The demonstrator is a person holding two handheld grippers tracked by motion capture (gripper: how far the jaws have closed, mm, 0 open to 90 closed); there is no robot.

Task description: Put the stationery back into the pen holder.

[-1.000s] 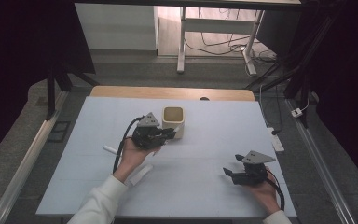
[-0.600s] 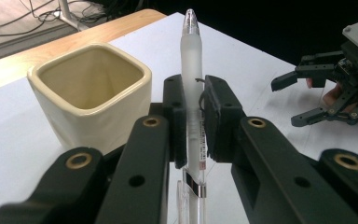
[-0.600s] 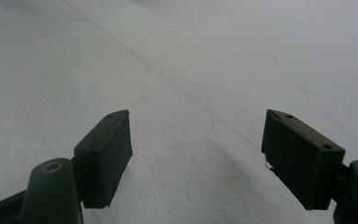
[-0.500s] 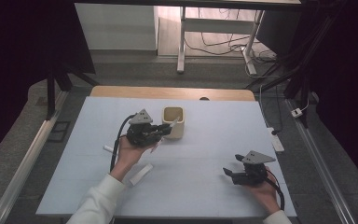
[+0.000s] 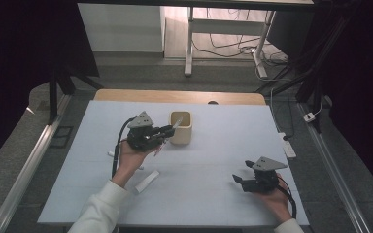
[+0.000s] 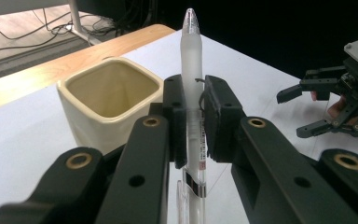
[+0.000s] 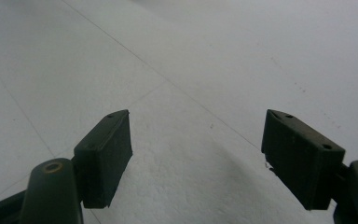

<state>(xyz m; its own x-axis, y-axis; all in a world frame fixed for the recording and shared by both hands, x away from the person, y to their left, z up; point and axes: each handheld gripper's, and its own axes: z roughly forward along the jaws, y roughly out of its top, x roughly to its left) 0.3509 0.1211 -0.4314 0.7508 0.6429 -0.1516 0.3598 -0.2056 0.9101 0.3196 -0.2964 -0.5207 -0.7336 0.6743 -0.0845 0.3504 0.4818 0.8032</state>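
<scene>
Now w/ left tongs [image 6: 193, 121] clamped on pen [image 6: 191, 70] beside cup [image 6: 109, 100], tip it over the opening before release; right tongs [image 7: 196, 156] apart.

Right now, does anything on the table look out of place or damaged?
Nothing looks damaged or spilled. The left tool holds a pen beside the upright cup. Two more pens lie loose on the white table, apart from the cup.

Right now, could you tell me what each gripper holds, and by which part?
Left gripper clamps a frosted pen around mid-barrel; right gripper holds nothing.
</scene>
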